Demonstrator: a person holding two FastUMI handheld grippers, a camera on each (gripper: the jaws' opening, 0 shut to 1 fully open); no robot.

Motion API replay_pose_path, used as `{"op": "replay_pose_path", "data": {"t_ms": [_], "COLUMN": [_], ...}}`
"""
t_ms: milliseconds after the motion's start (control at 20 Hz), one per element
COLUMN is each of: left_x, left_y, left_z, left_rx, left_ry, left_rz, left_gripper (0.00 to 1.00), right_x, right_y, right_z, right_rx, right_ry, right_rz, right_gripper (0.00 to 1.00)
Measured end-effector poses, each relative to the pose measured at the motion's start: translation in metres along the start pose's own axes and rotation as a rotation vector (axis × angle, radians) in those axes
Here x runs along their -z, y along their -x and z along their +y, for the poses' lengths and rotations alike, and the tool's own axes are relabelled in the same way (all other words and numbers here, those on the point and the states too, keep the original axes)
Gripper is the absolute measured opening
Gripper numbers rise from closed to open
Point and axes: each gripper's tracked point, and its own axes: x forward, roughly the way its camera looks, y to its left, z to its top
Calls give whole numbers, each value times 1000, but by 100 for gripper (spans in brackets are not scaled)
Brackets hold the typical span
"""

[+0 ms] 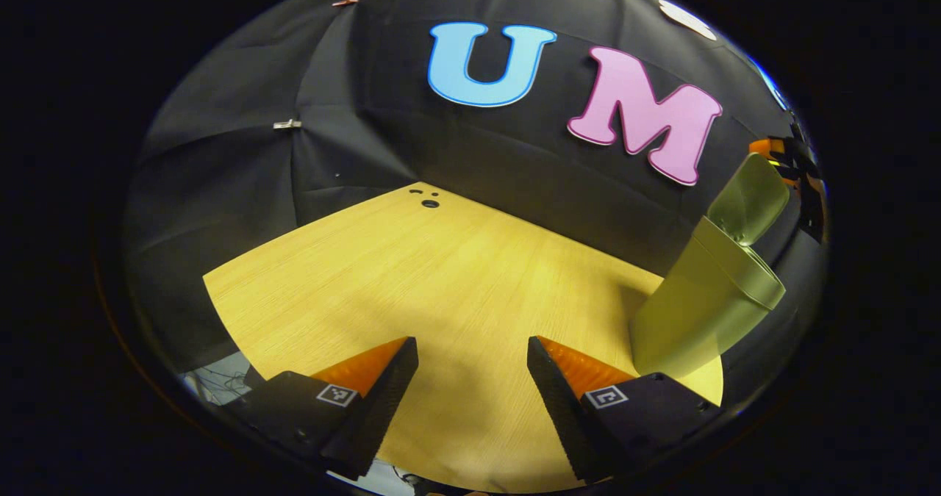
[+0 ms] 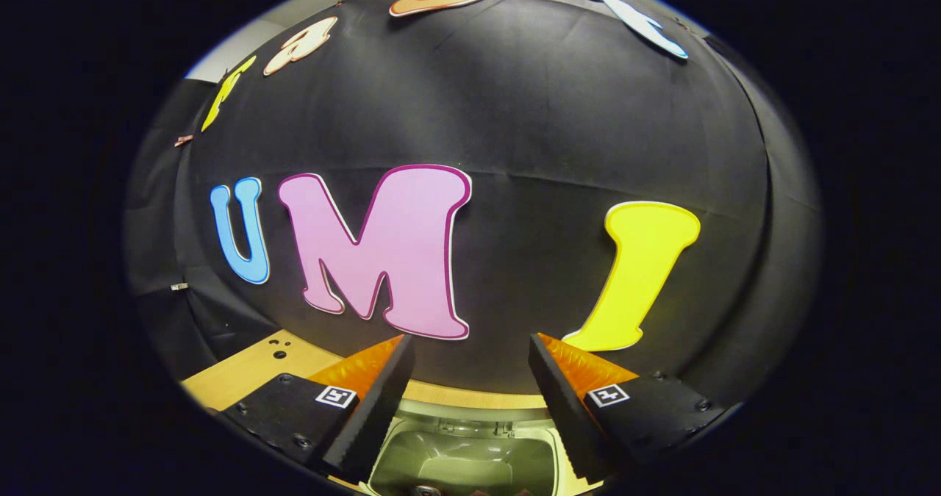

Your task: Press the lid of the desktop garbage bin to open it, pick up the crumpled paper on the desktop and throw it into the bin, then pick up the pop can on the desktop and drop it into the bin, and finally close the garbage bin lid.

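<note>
Left tool (image 1: 473, 367) hangs spread over the wood-grain tabletop (image 1: 412, 275) beside the olive bin (image 1: 698, 312), lid (image 1: 746, 198) raised; right tool (image 2: 470, 367), spread, looks into its smooth hollow.

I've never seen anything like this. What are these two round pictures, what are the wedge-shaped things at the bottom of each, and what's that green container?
No robot here: a person holds a two-finger gripper in each hand, and a fisheye camera rides on each, looking along its fingers. The wedges at the bottom are those fingers.

The left gripper view shows the left gripper, open and holding nothing, above a light wooden tabletop. To its right stands the olive-green plastic desktop garbage bin with its lid tipped up, so it is open.

The right gripper view shows the right gripper, also open and empty, directly above that same bin, looking down into its opening. What lies inside is too dim to tell.

The black cloth behind is the booth's wall.
</note>
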Motion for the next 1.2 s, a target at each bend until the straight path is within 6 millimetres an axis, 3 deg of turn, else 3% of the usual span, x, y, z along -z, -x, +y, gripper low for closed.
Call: {"op": "replay_pose_path", "data": {"t_ms": [200,550,950,1200], "left_x": [3,18,29,40], "left_y": [-4,-8,-1,3], "left_z": [-13,-37,-62,-66], "left_rx": [25,75,123,129], "left_ry": [-43,-65,-161,-180], "left_rz": [7,35,49,70], "left_gripper": [96,96,96,96], "right_x": [21,79,159,171], "right_y": [25,67,89,98], "right_z": [2,7,9,7], "right_rx": [-3,5,-9,-8], "right_ry": [-30,13,-47,-43], "right_rz": [-7,34,144,135], "right_gripper": [98,98,98,98]}}
